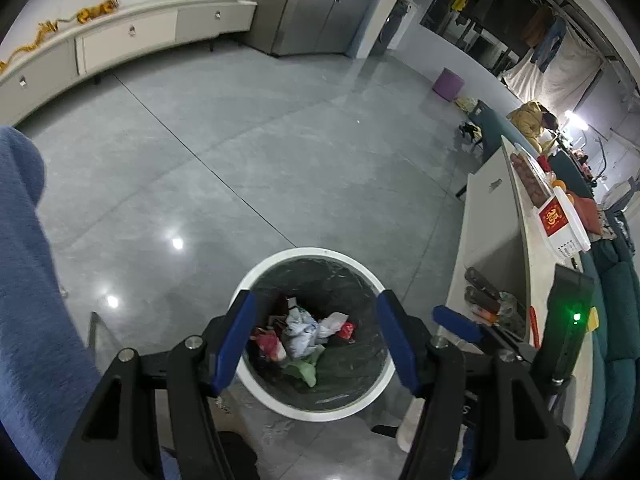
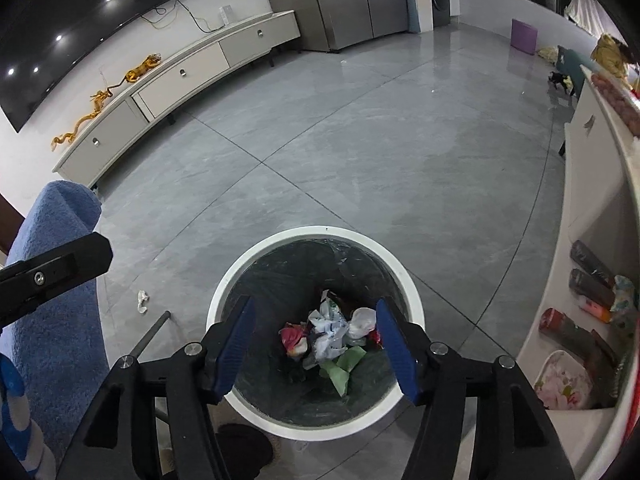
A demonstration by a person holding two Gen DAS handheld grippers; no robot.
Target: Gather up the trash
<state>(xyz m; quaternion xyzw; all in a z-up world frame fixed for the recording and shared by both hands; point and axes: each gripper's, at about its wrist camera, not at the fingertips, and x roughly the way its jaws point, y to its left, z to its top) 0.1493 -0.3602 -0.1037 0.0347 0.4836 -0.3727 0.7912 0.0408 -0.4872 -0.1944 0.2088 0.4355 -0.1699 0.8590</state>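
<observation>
Hovering over the round white bin [image 1: 320,410], left gripper [image 1: 316,340] and right gripper [image 2: 316,344] hold jaws apart, empty; crumpled trash [image 2: 332,336] lies inside, at 6 o'clock.

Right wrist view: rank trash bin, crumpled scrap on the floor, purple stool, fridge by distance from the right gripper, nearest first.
1. Trash bin: directly below the open right gripper.
2. Crumpled scrap: on the floor left of the bin.
3. Purple stool: far across the floor, upper right.
4. Fridge: against the back wall, top centre. Stool and fridge are close to call.
</observation>
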